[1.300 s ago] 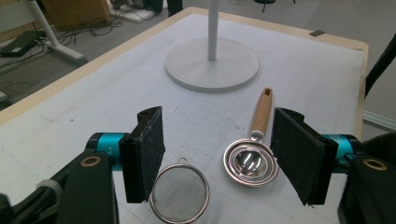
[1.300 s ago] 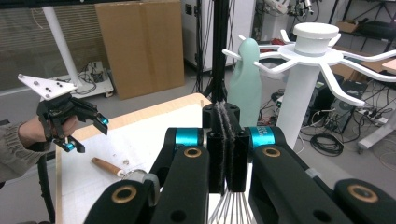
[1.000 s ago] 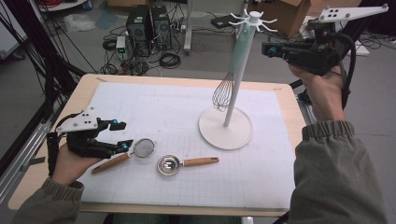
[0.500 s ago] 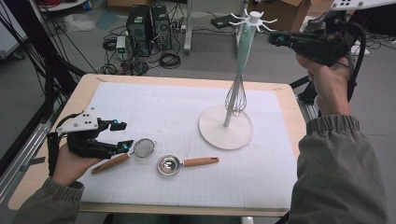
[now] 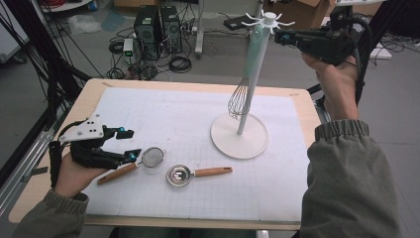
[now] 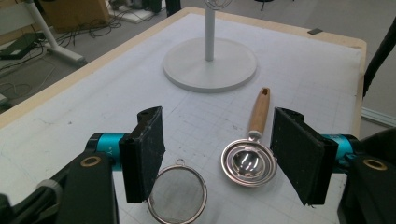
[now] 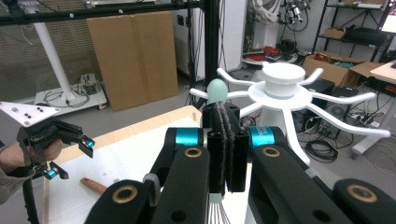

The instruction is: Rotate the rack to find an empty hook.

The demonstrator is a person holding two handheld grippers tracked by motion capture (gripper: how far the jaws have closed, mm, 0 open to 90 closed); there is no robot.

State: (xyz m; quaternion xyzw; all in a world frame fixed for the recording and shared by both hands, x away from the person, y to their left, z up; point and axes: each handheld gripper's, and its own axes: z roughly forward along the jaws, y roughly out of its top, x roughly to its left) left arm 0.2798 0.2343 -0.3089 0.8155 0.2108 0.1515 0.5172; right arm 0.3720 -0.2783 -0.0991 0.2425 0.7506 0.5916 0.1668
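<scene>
Whisk gripped by its pale green handle in the closed right gripper, raised beside the hook stand, left gripper held open and empty over the strainer.

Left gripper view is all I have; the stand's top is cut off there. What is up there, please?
Observer: The right gripper, shut on the whisk's mint handle, beside the white hooks.
Operator: Does the whisk touch the table?
Observer: No; its wire head hangs beside the pole, above the base.
Operator: Where does the strainer's handle go?
Observer: The wooden handle runs back under the left gripper, toward the left hand.
</scene>
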